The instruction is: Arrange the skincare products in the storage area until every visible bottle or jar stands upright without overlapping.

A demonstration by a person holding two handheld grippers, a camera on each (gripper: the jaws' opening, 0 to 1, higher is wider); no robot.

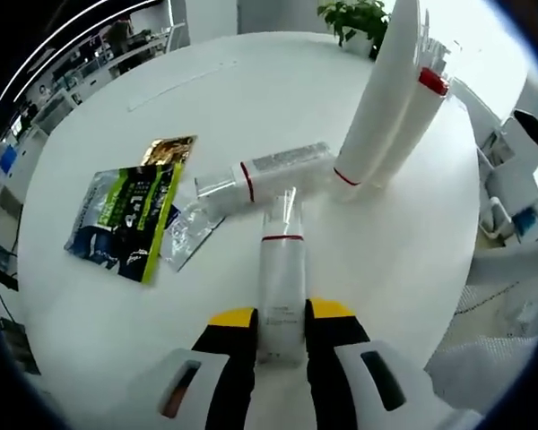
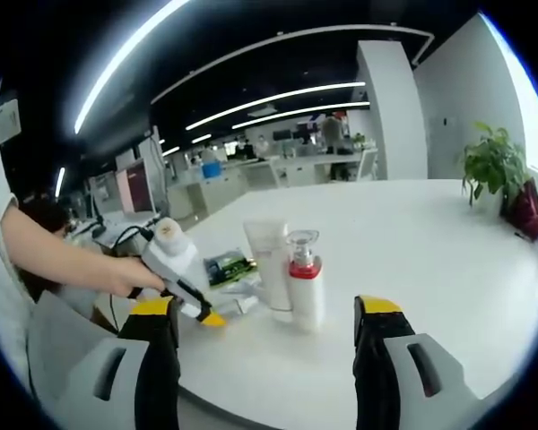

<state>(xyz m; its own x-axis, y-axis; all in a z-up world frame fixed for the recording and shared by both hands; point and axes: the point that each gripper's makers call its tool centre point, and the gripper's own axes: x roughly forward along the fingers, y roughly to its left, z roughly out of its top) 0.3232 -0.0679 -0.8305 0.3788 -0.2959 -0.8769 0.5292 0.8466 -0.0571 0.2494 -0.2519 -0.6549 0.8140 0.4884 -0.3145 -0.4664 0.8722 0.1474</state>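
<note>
2 views covered 1 round white table point(image 1: 403, 260). In the left gripper view, nearest the camera, the left gripper point(image 1: 282, 324) had its yellow-tipped jaws closed narrow on a lying tube point(image 1: 282, 278), which pointed away across the tabletop with its red band and clear cap at the far end. Just past that cap a second lying tube point(image 1: 273, 170) lay crosswise, its own clear cap toward the left. Beside it on the left sat a clear wrapper point(image 1: 186, 229) and a green and black sachet point(image 1: 125, 213) with a gold end. To the right, 2 upright containers stood touching: a tall white tube point(image 1: 379, 98) and a red-collared bottle point(image 1: 415, 125).

In the right gripper view the right gripper point(image 2: 267, 318) hung wide apart, holding nothing, just off the near rim of the table. Between its jaws, farther in, stood the tall white tube and the red-collared bottle. A person's hand point(image 2: 125, 276) held the left gripper at the left.

Beyond the bottles the tabletop ran bare to its far curved edge, giving open room. A potted plant point(image 2: 495, 170) stood at the far right edge. Behind were office desks point(image 2: 278, 170), a white pillar point(image 2: 393, 107) and ceiling light strips point(image 2: 278, 97).
</note>
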